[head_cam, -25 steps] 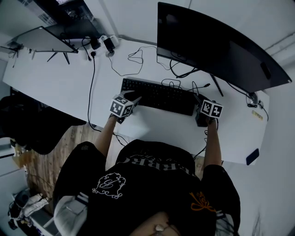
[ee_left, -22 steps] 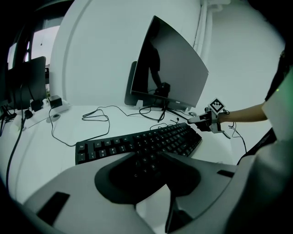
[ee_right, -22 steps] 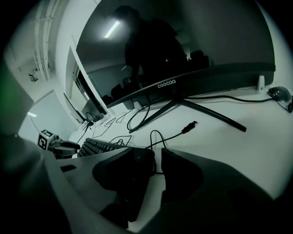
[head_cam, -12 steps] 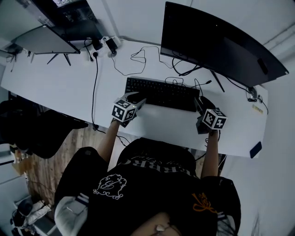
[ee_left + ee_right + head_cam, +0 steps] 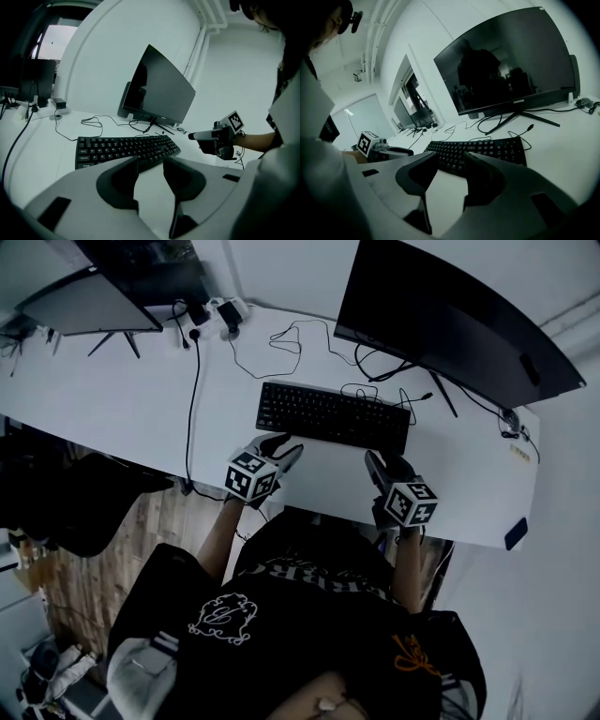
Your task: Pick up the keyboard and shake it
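Both grippers had drawn back from the keyboard (image 5: 333, 416), which lay flat on the white desk (image 5: 112, 399) in front of the curved monitor (image 5: 450, 324). On its near side, the left gripper (image 5: 284, 448) hung by the left end with its jaws apart over bare desk. The right gripper (image 5: 384, 465) stood off the right end, its jaws closing a little on nothing. A good pick-up would probably need each gripper brought squarely onto a short end, one jaw over and one under the edge. Both would have to clamp before lifting, so the board stayed level through the shake. A loose cable (image 5: 530, 126) lay behind it; whether that was the keyboard's own could not be told, so slack needed watching. No container showed anywhere on the desk.
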